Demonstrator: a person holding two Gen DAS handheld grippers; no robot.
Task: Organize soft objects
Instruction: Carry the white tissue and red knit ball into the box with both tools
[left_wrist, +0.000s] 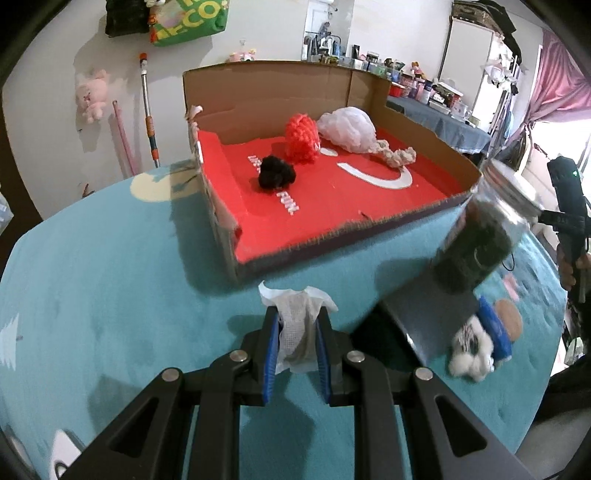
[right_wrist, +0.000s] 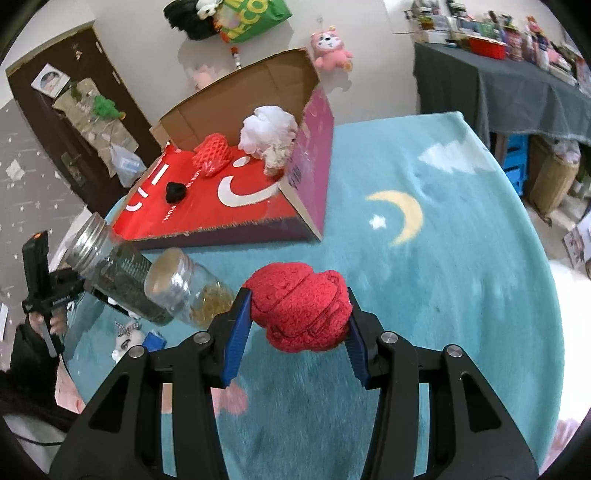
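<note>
Right wrist: gripper (right_wrist: 299, 321) around red towel (right_wrist: 299, 306).

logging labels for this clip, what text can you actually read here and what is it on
"FUN": white print on the cardboard box's red floor; the words before it are hidden by the black pom-pom.
"CO": partial, on the green bag on the wall.
Dark jar's label: blurred, unreadable.

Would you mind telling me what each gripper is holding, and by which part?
The left gripper pinches a crumpled white mesh cloth by its lower middle. The right gripper clamps a fuzzy red fabric ball across its sides.
</note>
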